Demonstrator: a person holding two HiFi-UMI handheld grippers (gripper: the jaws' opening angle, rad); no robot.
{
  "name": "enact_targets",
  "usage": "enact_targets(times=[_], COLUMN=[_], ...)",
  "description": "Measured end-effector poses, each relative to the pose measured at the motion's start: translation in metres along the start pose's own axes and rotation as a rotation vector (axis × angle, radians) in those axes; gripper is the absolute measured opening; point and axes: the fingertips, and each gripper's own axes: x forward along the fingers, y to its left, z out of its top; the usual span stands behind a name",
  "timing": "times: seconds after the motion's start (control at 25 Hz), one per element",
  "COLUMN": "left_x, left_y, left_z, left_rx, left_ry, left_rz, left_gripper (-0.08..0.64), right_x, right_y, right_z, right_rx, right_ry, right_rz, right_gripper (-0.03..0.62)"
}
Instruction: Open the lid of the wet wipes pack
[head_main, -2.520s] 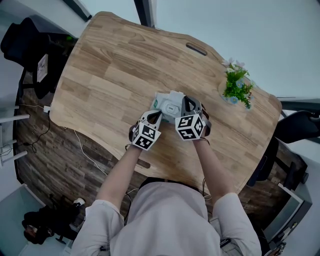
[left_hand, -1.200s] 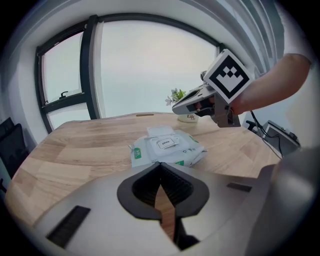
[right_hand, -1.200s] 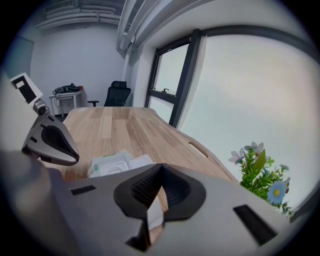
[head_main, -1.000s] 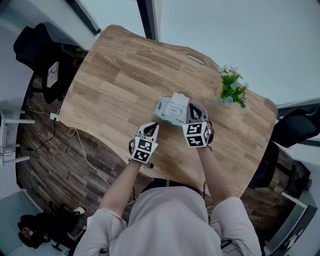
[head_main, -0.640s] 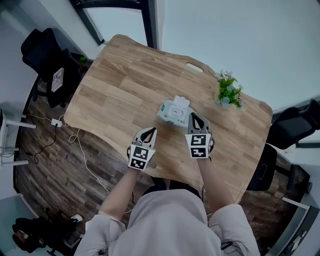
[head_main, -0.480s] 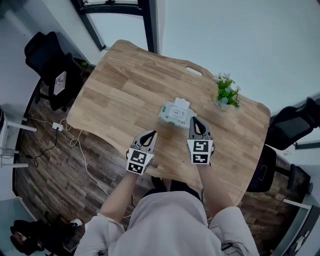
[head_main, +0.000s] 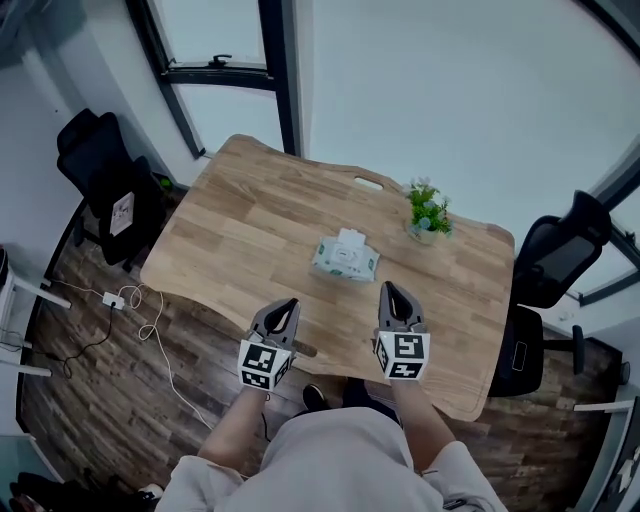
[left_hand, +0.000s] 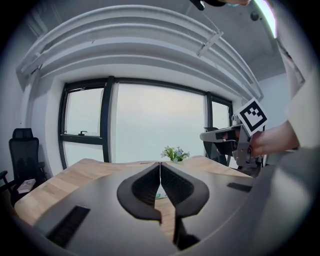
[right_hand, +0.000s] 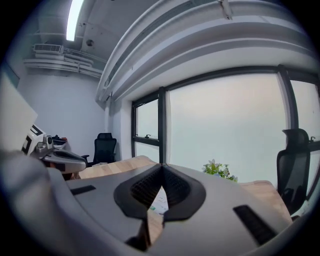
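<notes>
Left claw (head_main: 287, 302) and right claw (head_main: 390, 287) both clenched, empty, held above the desk (head_main: 230, 220) edge nearside of the pack (head_main: 345, 258). Pack ahead, between the two, well apart from both, long axis crosswise, lid apparently up already. Right claw slightly nearer.

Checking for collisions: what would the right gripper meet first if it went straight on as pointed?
Probably the wet wipes pack, just below the shut tips of the right gripper; depth unclear.

A pale wooden surface (head_main: 250, 215) stands on dark plank floor (head_main: 90, 370) beneath a black-framed window (head_main: 215, 40), with black office chairs (head_main: 98, 168) alongside.
</notes>
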Motion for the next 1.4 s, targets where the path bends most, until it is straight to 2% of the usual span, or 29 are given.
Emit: enact_targets(times=[0.16, 0.56, 0.68, 0.88, 1.16, 1.4], left_x=[-0.025, -0.070, -0.073, -0.075, -0.066, -0.057], left_y=[-0.005, -0.035, -0.041, -0.053, -0.070, -0.090], left_z=[0.019, 0.054, 0.059, 0.064, 0.071, 0.080], left_rx=[-0.004, 0.022, 0.020, -0.024, -0.039, -0.032], left_ry=[-0.055, -0.141, -0.149, -0.168, -0.170, -0.185], left_rz=[-0.002, 0.006, 0.022, 0.069, 0.097, 0.101], left_gripper=[0.021, 0.021, 0.021, 0.021, 0.021, 0.021], right_x=[-0.036, -0.092, -0.100, -0.107, -0.113, -0.122], right_y=[0.007, 0.024, 0.020, 0.003, -0.020, -0.028], right_z=[0.007, 0.023, 0.034, 0.048, 0.055, 0.053], right_rx=[0.022, 0.038, 0.045, 0.046, 0.055, 0.005], right_ry=[-0.025, -0.070, -0.093, -0.119, -0.135, -0.146], right_rz=[-0.003, 0.056, 0.066, 0.088, 0.115, 0.127], right_gripper=[0.006, 0.006, 0.006, 0.006, 0.006, 0.006])
